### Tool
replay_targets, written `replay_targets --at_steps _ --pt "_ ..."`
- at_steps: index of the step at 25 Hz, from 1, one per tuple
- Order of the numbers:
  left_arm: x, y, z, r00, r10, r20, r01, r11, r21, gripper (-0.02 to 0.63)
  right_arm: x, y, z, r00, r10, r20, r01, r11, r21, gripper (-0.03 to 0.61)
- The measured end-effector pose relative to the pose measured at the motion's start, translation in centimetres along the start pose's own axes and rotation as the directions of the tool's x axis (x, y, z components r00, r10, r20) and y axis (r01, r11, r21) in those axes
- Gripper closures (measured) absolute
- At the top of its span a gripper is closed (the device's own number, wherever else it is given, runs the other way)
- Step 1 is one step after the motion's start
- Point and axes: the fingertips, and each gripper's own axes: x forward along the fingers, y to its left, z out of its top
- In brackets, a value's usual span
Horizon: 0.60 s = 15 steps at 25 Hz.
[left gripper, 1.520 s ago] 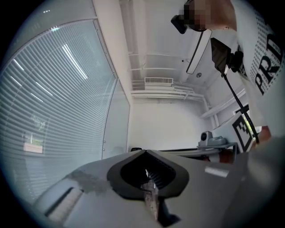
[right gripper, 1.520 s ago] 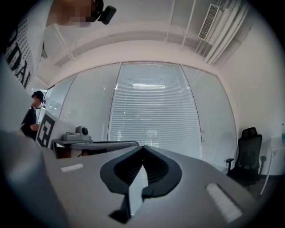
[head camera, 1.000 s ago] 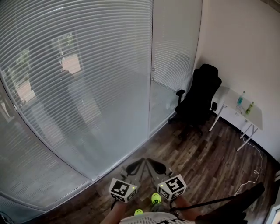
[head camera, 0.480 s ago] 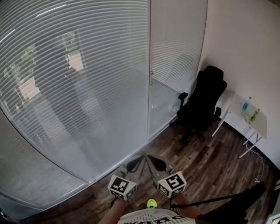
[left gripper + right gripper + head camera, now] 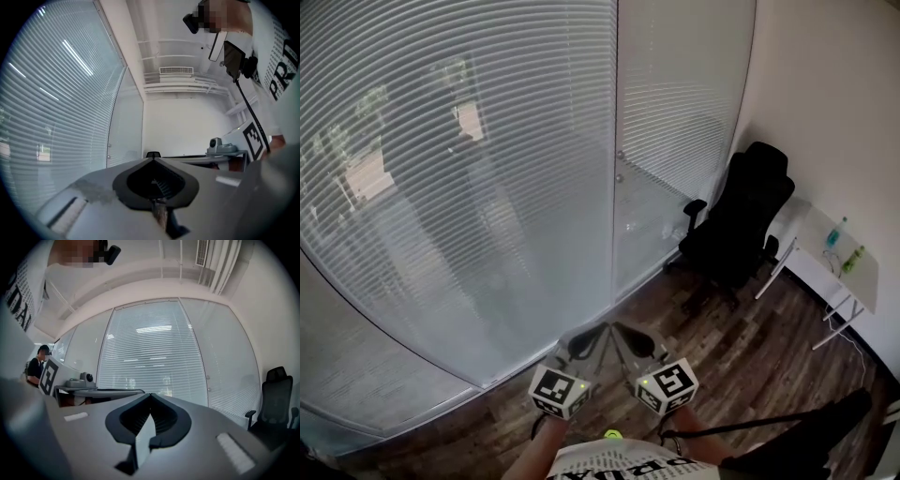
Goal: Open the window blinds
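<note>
Left gripper [image 5: 592, 334] and right gripper [image 5: 625, 334] side by side, tips nearly meeting. Both have their jaws pressed together with nothing between. Window blinds [image 5: 469, 169] hang lowered across the glass wall ahead, well apart from both grippers.

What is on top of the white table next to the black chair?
Two small bottles, a bluish bottle and a greenish bottle, stand on the white table. Its end beside the black chair is partly covered by it.
</note>
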Motion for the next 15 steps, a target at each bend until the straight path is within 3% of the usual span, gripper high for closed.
replay_targets --at_steps 9,15 --pt "2.7 0.9 -0.1 0.999 0.004 -0.034 -0.004 1.0 0.004 0.623 1.0 -2.7 0.5 1.0 0.01 0.004 -0.01 1.0 0.023 0.571" --pt "6.2 2.2 -0.4 0.999 -0.041 -0.022 0.04 0.999 -0.032 0.623 2.4 -6.2 0.4 1.0 -0.03 -0.004 0.03 0.999 0.016 0.571"
